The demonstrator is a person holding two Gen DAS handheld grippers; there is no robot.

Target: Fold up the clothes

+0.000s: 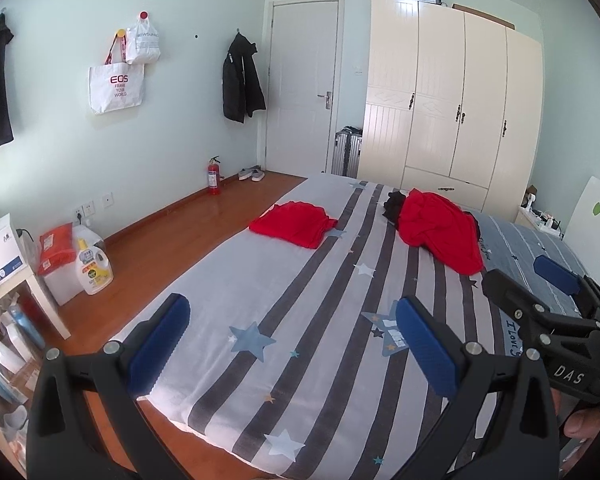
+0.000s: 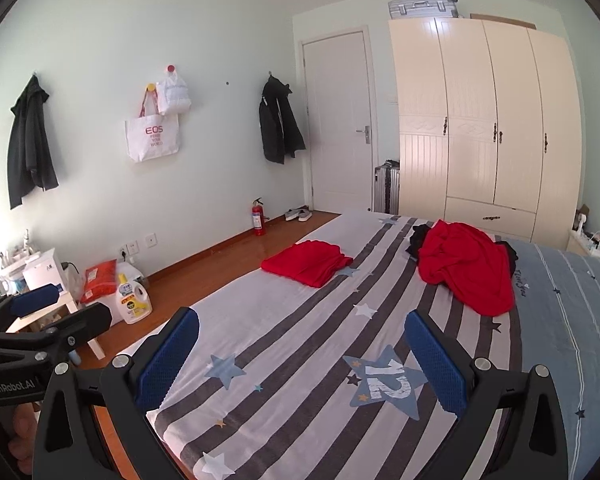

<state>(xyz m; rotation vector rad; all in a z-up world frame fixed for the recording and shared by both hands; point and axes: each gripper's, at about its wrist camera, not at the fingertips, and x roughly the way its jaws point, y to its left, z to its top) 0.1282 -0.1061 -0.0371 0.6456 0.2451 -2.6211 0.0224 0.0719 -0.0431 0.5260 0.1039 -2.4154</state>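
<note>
A folded red garment (image 1: 293, 224) (image 2: 307, 262) lies on the bed's far left side. A crumpled red garment (image 1: 440, 228) (image 2: 466, 266) lies in a heap on the far right, over some black clothes (image 1: 394, 204) (image 2: 418, 238). My left gripper (image 1: 292, 344) is open and empty, held above the near end of the bed. My right gripper (image 2: 302, 356) is open and empty too, beside it; it also shows at the right of the left wrist view (image 1: 536, 276). The left gripper shows at the left edge of the right wrist view (image 2: 56, 308).
The bed (image 1: 260, 280) (image 2: 300, 320) has a grey striped star sheet. Wooden floor on the left holds a detergent bottle (image 1: 94, 268), boxes and a white side table (image 1: 16, 284). A wardrobe (image 1: 452, 108) and door (image 1: 304, 88) stand behind. A fire extinguisher (image 1: 213, 176) stands by the wall.
</note>
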